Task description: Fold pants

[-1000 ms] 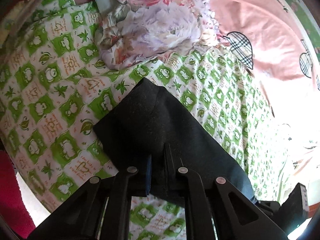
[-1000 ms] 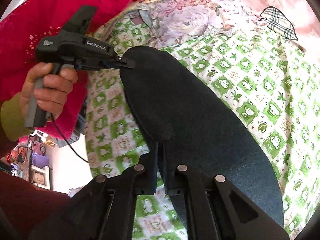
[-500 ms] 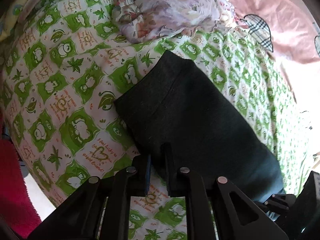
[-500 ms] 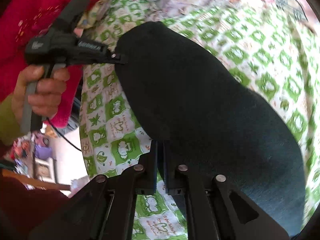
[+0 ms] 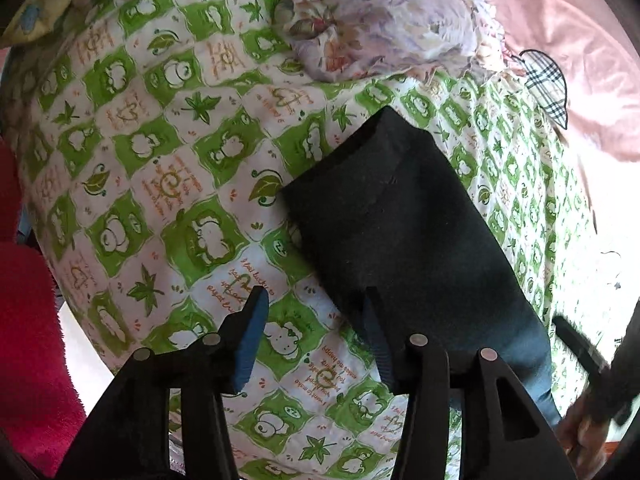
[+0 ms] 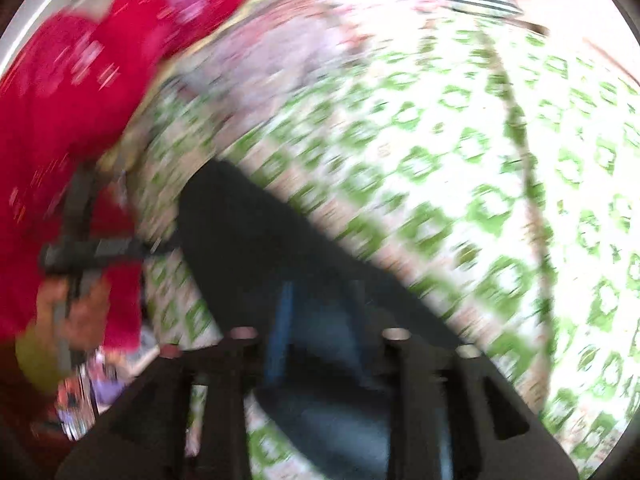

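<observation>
The dark folded pants (image 5: 404,224) lie flat on the green-and-white patterned bedsheet (image 5: 168,168). My left gripper (image 5: 314,304) is open and empty; its left finger is over the sheet and its right finger is at the pants' near edge. In the blurred right wrist view the pants (image 6: 256,236) lie beneath my right gripper (image 6: 320,292), whose fingers stand apart over the cloth. The left gripper (image 6: 96,248) shows there at the pants' far left end, and the right gripper's tip shows in the left wrist view (image 5: 576,344).
A crumpled floral cloth (image 5: 384,28) lies beyond the pants. A pink sheet (image 5: 560,40) with plaid patches covers the far right. A red blanket (image 5: 28,320) hangs at the left past the bed's edge.
Both grippers have opened and let go of the pants, which now lie flat on the sheet. The right gripper is moving fast, blurring its view.
</observation>
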Action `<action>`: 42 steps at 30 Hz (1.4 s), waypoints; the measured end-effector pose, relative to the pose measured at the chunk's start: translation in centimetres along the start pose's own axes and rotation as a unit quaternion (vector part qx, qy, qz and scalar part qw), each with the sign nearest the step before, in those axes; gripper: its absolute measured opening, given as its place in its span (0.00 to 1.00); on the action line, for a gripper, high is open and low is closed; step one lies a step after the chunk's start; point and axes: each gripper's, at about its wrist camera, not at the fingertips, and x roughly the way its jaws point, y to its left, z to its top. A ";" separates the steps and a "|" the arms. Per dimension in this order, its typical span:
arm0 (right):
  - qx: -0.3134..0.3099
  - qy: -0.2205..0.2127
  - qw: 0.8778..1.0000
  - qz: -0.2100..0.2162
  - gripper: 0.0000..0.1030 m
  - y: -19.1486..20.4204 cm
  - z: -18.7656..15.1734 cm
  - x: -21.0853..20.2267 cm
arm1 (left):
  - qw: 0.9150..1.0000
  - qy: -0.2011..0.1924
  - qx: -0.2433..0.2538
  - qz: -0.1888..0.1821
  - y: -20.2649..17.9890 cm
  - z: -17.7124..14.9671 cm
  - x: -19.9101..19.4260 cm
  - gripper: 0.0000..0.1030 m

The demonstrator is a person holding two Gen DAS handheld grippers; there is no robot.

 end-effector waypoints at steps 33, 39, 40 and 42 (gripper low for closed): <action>-0.143 -0.015 0.980 -0.140 0.05 1.9 3.3 2.0 | 0.986 -0.082 0.139 -0.035 -6.8 4.4 0.0 0.10; -0.098 0.016 0.983 -0.152 0.06 0.3 3.3 5.0 | 0.981 -0.063 0.182 0.028 -7.2 4.9 3.8 0.13; -0.079 0.014 0.984 -0.161 0.06 -0.3 3.3 4.9 | 0.979 -0.056 0.190 0.042 -7.1 4.8 4.4 0.18; -0.054 0.001 0.982 -0.180 0.09 -0.8 3.0 3.7 | 0.975 -0.044 0.208 0.060 -7.1 4.7 4.7 0.23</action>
